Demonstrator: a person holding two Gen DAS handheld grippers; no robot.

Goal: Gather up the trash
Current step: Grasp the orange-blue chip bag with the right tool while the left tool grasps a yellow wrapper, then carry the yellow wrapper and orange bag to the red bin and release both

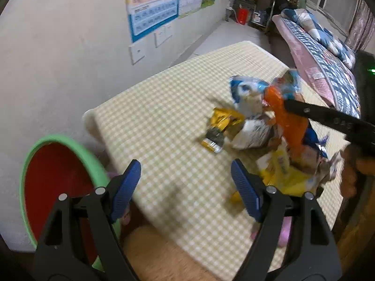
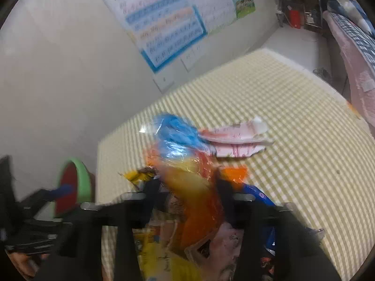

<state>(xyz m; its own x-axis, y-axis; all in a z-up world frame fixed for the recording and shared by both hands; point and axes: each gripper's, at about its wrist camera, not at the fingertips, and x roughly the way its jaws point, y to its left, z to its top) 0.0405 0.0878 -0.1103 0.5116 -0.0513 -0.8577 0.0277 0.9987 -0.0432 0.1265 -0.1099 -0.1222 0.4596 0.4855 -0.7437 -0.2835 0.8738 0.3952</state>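
A pile of snack wrappers lies on the yellow-checked table. It includes a yellow wrapper, a white bag, a blue-and-white bag and a yellow bag. My right gripper is shut on a crinkled orange-and-blue wrapper, whose blue top sticks up above the fingers. The same orange wrapper shows in the left wrist view beside a black finger. My left gripper is open and empty over the table's near edge. A green-rimmed red bin stands to its left.
A flat pink wrapper lies farther out on the table. The wall with posters runs along the table's left side. A bed with a quilt is at the right and a dark shelf at the back. A hand holds the right gripper.
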